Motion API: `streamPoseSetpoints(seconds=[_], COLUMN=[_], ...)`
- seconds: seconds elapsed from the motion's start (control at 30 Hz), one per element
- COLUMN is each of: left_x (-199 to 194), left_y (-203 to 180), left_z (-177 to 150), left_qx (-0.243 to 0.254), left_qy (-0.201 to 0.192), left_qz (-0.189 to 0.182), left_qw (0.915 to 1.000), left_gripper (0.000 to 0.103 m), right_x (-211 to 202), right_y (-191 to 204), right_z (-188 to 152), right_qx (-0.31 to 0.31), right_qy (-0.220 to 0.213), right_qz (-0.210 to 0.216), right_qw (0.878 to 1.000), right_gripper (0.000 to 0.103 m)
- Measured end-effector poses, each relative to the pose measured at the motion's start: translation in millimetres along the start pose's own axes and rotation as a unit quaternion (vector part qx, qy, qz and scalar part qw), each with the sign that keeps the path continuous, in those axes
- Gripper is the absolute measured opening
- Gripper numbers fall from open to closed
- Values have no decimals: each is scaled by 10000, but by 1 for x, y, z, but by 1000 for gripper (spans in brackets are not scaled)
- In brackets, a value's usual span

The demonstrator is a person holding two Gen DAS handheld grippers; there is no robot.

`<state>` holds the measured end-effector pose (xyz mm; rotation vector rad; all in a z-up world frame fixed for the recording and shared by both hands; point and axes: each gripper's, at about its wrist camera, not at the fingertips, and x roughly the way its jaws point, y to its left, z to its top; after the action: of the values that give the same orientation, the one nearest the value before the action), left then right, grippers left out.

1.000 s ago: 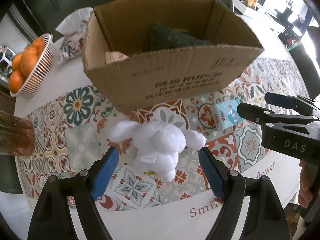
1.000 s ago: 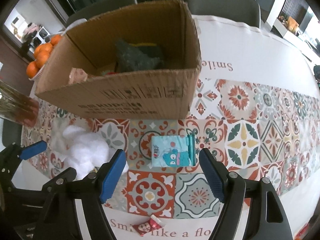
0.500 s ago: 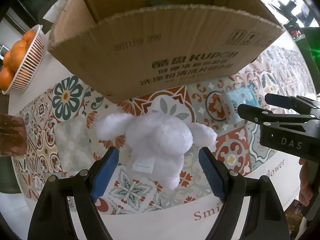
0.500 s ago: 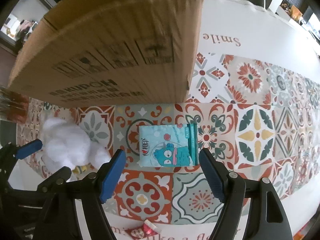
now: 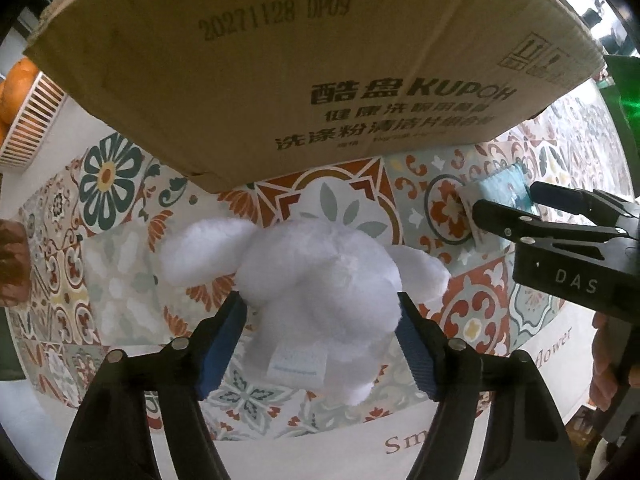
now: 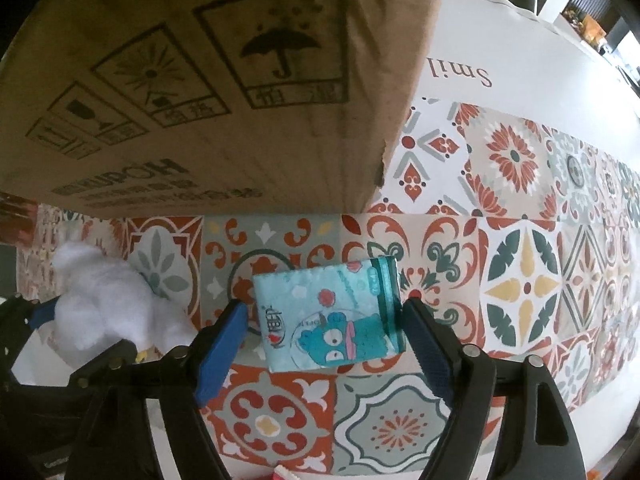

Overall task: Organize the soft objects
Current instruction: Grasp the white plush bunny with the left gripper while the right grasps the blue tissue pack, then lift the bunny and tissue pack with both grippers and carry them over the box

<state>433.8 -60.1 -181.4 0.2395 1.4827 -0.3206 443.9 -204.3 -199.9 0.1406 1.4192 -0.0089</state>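
Observation:
A white plush toy (image 5: 320, 280) lies on the patterned tablecloth just in front of a cardboard box (image 5: 280, 60). My left gripper (image 5: 320, 308) points down over it. Its jaws are closing, the blue pads level with the toy's flanks and just at the fur, with no squeeze showing. A teal tissue pack (image 6: 328, 320) with a cartoon print lies flat between the fingers of my right gripper (image 6: 322, 316). Those jaws are opening and a small gap shows at the left pad. The box (image 6: 200, 80) hides its own contents. The plush toy (image 6: 104, 300) shows at the left of the right wrist view.
A white basket of oranges (image 5: 28, 120) stands at the far left, with a brown object (image 5: 12, 264) nearer. A hand (image 5: 600, 360) holds the right gripper's body. A small red wrapper (image 6: 282, 474) lies near the table's front edge. The tablecloth (image 6: 520, 280) runs bare to the right.
Both grippers have come down close to the table, so the box wall now fills the top of both views. The plush and the tissue pack now sit between the pads.

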Motion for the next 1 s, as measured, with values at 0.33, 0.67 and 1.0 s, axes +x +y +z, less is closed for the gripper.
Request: streamPoseSetpoints(seconds=[0.33,0.67,1.0], left_x=[4,-10,-43], left_y=[-5,-9,-7], left_z=[2,-12,-32], left_qx=[22,-92,-231], left_qy=[-120,-361,-768], left_qz=[75,67,-53], left_qw=[9999,9993,9968], left_gripper=[64,57,57], right_x=[29,2,-39], right_y=[-11,-8,-10], right_z=[1,-25,-55], right_qx=[227,303,299], right_qy=[71,-314,-799], right_qz=[106,174,206], right_qw=[9997,9989,9961], right_gripper=[79,77,77])
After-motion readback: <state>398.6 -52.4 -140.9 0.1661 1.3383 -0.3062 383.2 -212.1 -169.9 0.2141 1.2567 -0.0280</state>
